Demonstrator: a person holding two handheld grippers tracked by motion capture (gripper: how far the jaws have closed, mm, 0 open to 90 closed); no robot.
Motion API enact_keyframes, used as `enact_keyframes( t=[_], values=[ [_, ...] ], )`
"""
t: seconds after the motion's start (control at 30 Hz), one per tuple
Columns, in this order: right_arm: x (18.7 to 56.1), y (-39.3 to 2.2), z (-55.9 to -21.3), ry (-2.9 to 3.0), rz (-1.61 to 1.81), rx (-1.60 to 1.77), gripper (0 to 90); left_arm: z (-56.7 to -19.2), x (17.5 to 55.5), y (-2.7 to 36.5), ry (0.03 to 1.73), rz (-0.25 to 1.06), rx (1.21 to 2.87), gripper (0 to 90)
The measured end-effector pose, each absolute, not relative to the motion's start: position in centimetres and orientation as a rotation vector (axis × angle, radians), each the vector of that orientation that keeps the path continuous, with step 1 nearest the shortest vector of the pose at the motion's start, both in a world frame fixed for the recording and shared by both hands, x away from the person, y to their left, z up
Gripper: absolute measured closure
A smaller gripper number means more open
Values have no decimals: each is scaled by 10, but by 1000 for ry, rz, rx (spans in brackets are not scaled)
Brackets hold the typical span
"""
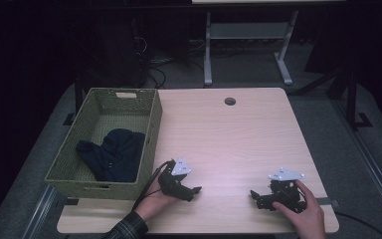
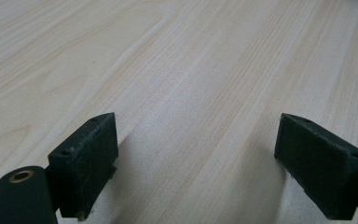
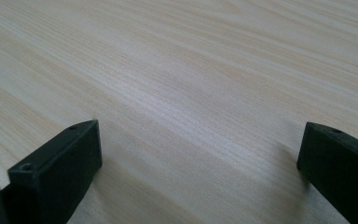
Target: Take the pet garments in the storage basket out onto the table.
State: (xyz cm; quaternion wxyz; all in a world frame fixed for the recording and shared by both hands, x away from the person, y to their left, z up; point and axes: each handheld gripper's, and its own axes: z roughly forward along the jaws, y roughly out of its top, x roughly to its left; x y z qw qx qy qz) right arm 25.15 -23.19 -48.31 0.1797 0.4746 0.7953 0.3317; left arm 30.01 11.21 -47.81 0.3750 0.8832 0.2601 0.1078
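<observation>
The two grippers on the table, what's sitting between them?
Nothing: in the high view, bare wooden table separates the left gripper from the right gripper. Both sit open.

The high view looks forward and down over the whole table point(image 1: 238, 134). Both gripper views sit low and close, looking between black fingers point(image 2: 86, 163) at its bare wood.

Dark garment point(image 1: 113, 153) in the woven basket point(image 1: 150, 130) too dim to be identified, its lower part hidden by the basket's near wall, person's forearms cut off by the bottom edge, right gripper point(image 1: 256, 196) partly covered by the hand point(image 1: 304, 213), room beyond the table point(image 1: 238, 134) lost in darkness.
</observation>
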Motion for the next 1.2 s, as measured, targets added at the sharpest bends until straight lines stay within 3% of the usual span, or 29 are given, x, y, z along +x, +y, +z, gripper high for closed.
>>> enact_keyframes(
  t=[1.2],
  values=[
    [252, -232, -483, 2249, 937, 1340, 0, -459, 308, 111, 721, 259, 2285, 142]
  ],
)
